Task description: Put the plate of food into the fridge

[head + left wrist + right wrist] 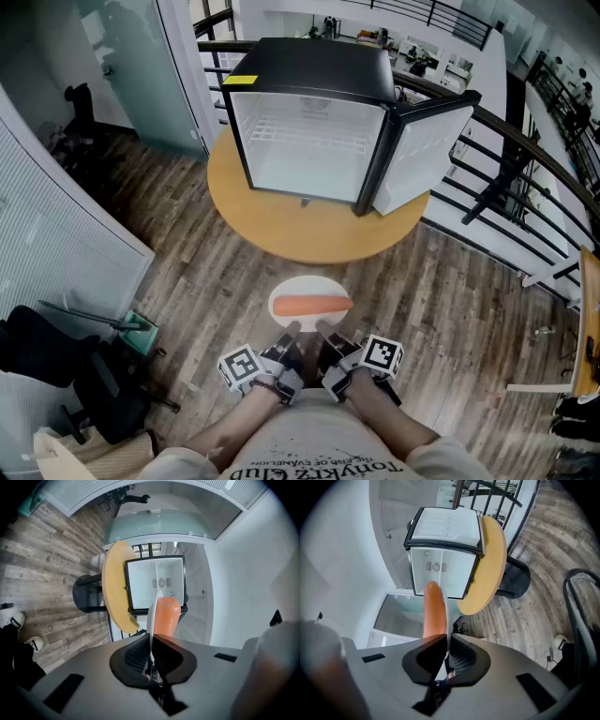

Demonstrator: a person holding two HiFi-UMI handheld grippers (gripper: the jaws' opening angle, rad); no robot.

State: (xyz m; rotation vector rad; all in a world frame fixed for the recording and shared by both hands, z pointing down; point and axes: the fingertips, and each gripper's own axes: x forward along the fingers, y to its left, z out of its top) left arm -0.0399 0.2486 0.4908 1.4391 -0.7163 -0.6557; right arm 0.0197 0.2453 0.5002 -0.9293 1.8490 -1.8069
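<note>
A white plate (298,292) with an orange sausage (311,305) on it hangs level above the floor, short of the round table. My left gripper (289,330) and right gripper (323,329) both pinch its near rim, side by side. In the left gripper view the plate (151,620) is edge-on between the shut jaws, the sausage (166,616) on its right. The right gripper view shows the plate (447,620) and sausage (433,611) the same way. The small black fridge (314,117) stands on the table, its door (412,155) swung open to the right, white inside with a wire shelf.
The round wooden table (272,225) holds the fridge. A black railing (525,159) curves behind and to the right. A white slatted wall (56,234) and a black office chair (66,366) are at the left. Wood floor lies between me and the table.
</note>
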